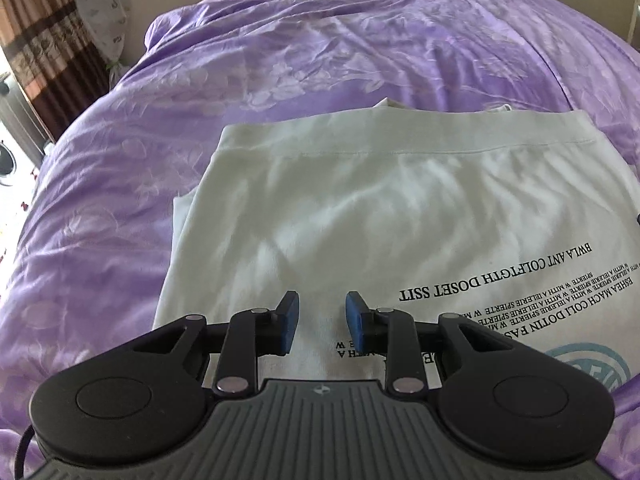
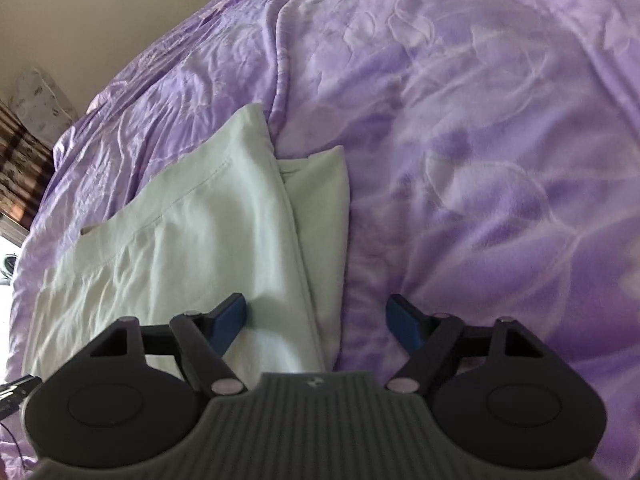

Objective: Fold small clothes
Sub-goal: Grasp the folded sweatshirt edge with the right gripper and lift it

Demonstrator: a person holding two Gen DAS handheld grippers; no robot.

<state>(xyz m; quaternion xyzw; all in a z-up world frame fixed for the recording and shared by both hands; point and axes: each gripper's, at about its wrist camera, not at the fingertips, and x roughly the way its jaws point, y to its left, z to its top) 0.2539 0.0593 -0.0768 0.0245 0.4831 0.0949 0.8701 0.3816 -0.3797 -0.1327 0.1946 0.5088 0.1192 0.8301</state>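
Both grippers pointed steeply down at a bed. Its purple bedspread (image 1: 360, 52), creased and patterned with pale flowers, filled most of each view, and a white garment (image 1: 360, 208) lay folded flat on it near the bed's close edge.

That garment showed a stitched hem along its far side, black printed lettering (image 1: 500, 280) upside down toward its right, and part of a teal round print (image 1: 596, 360) at its near right corner. In the right wrist view, the garment (image 2: 192, 240) had a narrower folded layer sticking out along its right edge.

Over the near middle of the garment, the left gripper (image 1: 322, 322) had its 2 blue-padded fingers (image 1: 290, 320) partly apart, with nothing between them and no cloth pinched.

At the garment's right edge, the right gripper (image 2: 316, 324) stood wide open and empty, 1 finger over the white cloth and the other over the bedspread.

A brown patterned curtain (image 1: 44, 64) hung beyond the bed's far left corner.
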